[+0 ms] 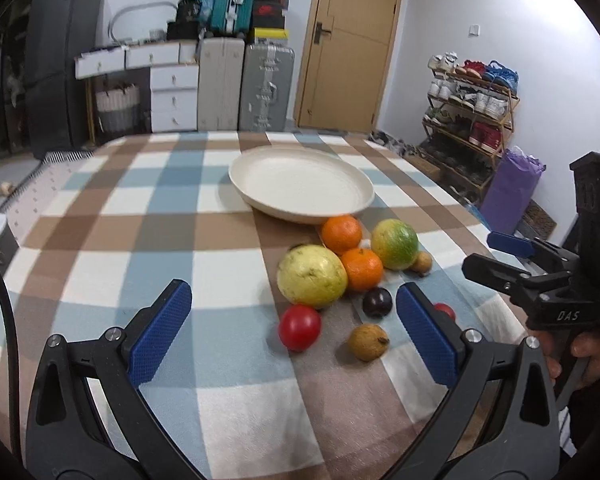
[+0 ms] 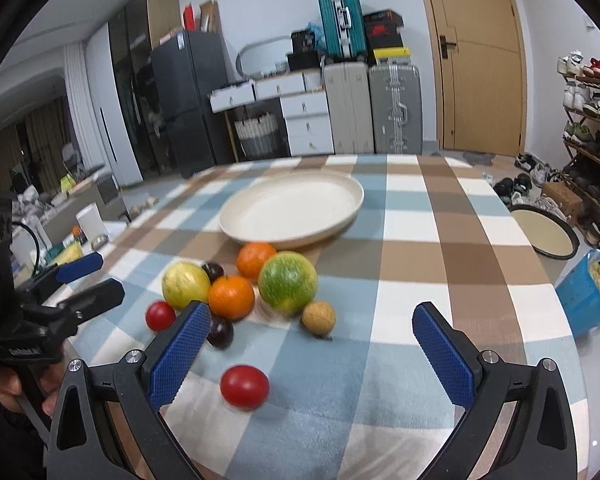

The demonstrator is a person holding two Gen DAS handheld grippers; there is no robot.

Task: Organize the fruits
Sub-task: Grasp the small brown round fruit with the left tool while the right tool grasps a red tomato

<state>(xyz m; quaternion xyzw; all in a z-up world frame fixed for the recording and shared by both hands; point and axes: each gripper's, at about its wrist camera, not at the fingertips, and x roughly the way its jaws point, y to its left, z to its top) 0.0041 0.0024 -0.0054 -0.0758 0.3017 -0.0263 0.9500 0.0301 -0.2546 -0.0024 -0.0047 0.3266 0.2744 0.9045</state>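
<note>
Comparing the two wrist views, I found that only the right one showed a second dark plum [image 2: 213,270] tucked behind the yellow fruit [image 2: 185,284], at its 1 o'clock. The left view gave me just one dark plum [image 1: 377,302]. The right view alone also showed a blue bag [image 2: 588,294] off the worktop's [image 2: 412,248] edge at 3 o'clock. The left view alone showed a purple bag [image 1: 510,190] by the shoe rack [image 1: 470,120].

The left tool [image 1: 294,330] was released, its blue pads spread wide and gripping nothing. A red tomato [image 1: 299,327] and a small brown fruit [image 1: 368,342] lay on the cloth between the pads, and I could not tell whether either pad touched them. The right tool [image 2: 312,346] was likewise spread wide and empty, with another red tomato [image 2: 244,387] lying between its pads, clear of both.

I counted two oranges [image 2: 231,297], one yellow fruit, one green-and-yellow citrus [image 2: 287,283], two red tomatoes, two dark plums and two small brown fruits [image 2: 318,317]. They sat clustered on the checked cloth at 6 o'clock of the one cream plate [image 2: 296,210], all outside it. The farther orange [image 2: 256,260] lay just beside the plate's near rim.
</note>
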